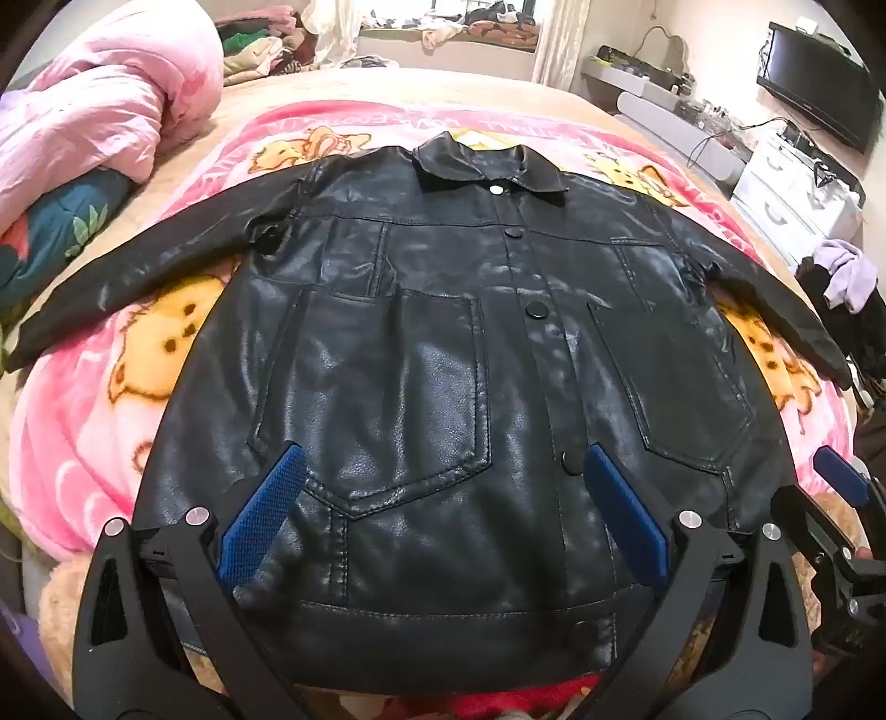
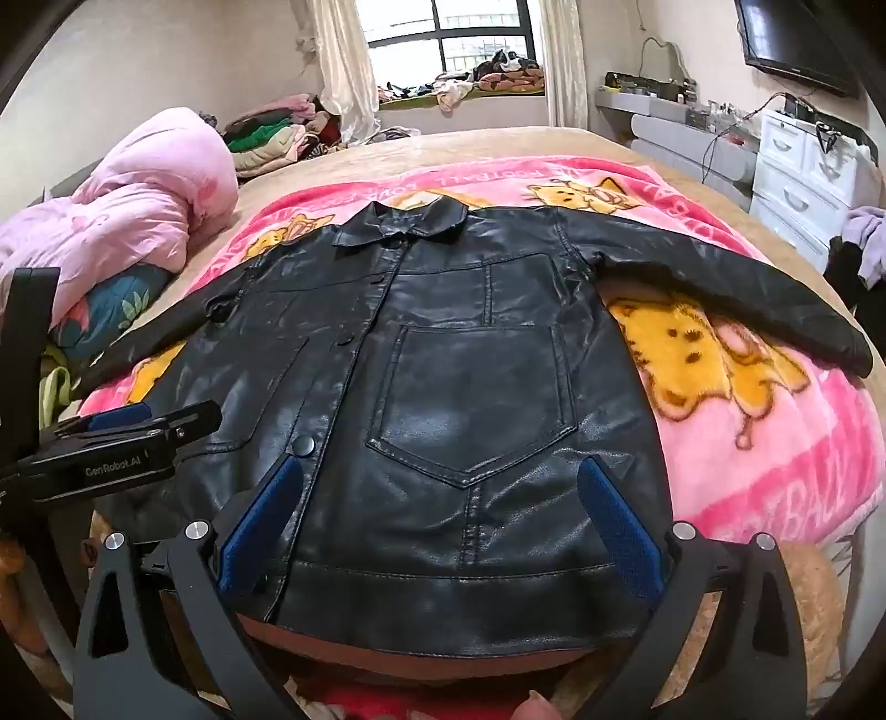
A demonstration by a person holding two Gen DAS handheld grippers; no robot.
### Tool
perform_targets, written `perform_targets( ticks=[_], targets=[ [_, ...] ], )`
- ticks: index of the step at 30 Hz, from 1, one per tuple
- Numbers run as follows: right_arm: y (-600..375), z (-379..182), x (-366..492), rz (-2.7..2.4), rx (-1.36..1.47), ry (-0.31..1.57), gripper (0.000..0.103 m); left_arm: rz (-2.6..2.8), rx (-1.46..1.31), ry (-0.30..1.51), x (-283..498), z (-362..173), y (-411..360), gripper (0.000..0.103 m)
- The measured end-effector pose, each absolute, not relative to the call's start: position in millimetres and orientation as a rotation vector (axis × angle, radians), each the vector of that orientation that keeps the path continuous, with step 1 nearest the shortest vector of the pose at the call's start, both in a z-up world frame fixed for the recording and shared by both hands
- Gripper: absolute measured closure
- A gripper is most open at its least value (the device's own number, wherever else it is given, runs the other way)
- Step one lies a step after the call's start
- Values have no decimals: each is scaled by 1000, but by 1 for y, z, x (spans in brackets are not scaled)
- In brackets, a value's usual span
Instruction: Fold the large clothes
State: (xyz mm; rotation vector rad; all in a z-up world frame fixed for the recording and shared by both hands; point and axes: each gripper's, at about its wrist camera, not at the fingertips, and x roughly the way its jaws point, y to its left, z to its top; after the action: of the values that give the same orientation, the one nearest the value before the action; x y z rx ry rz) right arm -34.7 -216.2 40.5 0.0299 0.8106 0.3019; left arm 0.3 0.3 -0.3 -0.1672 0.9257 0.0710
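The shiny black leather jacket point(image 1: 443, 343) lies flat. Both tools, left point(image 1: 443, 515) and right point(image 2: 440, 526), hang wide open; grab the sleeve at three o'clock first.

left tool point(image 1: 443, 504): black frame, blue textured pads, silver screws | right tool point(image 2: 440, 515): same

Daylit window point(image 2: 448, 50), wall television point(image 2: 797, 44), white drawers point(image 2: 797, 166) beside bed point(image 2: 498, 144).
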Motion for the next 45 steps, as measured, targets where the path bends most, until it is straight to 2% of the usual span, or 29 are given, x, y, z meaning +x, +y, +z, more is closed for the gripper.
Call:
perform_targets(
  ticks=[45],
  targets=[
    [-212, 51, -42, 321, 12, 785, 4, 83, -153, 907, -2, 9, 3, 9]
  ],
)
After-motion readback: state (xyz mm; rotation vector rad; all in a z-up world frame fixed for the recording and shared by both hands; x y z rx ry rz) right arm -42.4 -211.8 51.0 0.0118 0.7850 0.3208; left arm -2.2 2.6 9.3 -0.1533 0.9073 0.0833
